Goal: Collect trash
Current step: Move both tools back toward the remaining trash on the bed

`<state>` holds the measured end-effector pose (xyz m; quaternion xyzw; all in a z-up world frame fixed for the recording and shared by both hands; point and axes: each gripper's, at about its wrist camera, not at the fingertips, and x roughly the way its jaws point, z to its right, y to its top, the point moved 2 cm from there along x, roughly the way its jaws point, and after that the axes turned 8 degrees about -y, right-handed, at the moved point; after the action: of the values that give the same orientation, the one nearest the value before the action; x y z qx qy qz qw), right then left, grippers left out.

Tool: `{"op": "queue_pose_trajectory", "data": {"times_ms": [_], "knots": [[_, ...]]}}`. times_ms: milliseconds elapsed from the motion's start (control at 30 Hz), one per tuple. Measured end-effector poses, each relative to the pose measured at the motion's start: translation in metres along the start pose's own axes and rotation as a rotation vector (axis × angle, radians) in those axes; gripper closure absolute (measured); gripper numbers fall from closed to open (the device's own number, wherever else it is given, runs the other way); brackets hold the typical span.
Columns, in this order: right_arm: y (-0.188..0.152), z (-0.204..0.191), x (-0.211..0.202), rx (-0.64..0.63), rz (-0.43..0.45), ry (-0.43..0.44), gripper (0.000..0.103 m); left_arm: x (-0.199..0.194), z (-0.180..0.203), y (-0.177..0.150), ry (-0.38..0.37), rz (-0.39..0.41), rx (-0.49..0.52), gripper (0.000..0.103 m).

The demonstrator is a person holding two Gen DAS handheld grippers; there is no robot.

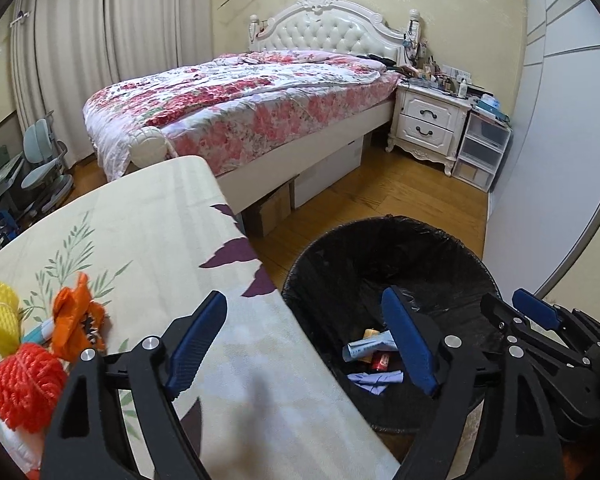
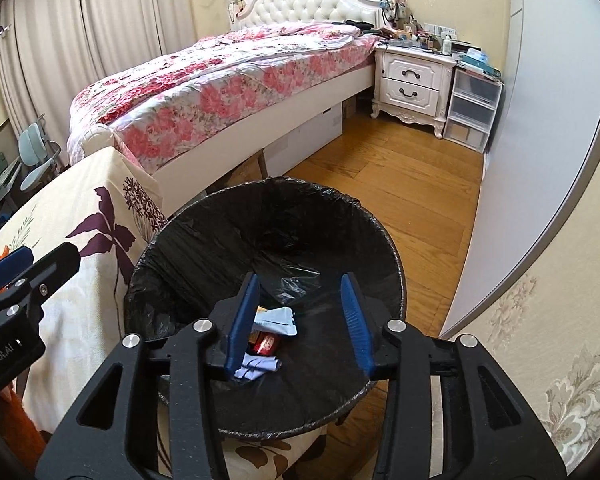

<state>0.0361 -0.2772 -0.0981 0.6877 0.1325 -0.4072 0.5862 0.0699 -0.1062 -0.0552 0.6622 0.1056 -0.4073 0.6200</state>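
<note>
A: What's on the desk (image 1: 152,240) at the left?
B: A yellow net (image 1: 1,312), orange wrapper (image 1: 76,312) and red net (image 1: 24,388).
A: The left tool (image 1: 304,344)?
B: Wide open, empty, straddling the desk edge and the bin (image 1: 380,240).
A: And the right tool (image 2: 300,320)?
B: Partly open, empty, above the bin, trash (image 2: 268,342) lying at its bottom.

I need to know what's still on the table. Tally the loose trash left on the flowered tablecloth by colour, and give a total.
Yellow: 1, the yellow foam net sleeve
Orange: 1, the crumpled orange plastic wrapper
Red: 1, the red foam net ball
Light blue: 1, the light blue tube, mostly hidden behind the others
Total: 4
</note>
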Motion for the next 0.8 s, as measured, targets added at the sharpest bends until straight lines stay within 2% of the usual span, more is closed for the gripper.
{"op": "queue_pose_trajectory", "data": {"times_ms": [233, 333, 800], "knots": [[-0.005, -0.015, -0.024, -0.033, 0.021, 0.032, 0.059, -0.029, -0.018, -0.008, 0.038, 0.019, -0.039, 0.020], [-0.010, -0.025, -0.034, -0.048, 0.027, 0.050, 0.054, -0.043, -0.027, -0.013, 0.055, 0.024, -0.054, 0.020], [-0.039, -0.073, -0.077, -0.142, 0.030, 0.143, 0.054, -0.107, -0.068, -0.049, 0.131, 0.052, -0.126, 0.019]]}}
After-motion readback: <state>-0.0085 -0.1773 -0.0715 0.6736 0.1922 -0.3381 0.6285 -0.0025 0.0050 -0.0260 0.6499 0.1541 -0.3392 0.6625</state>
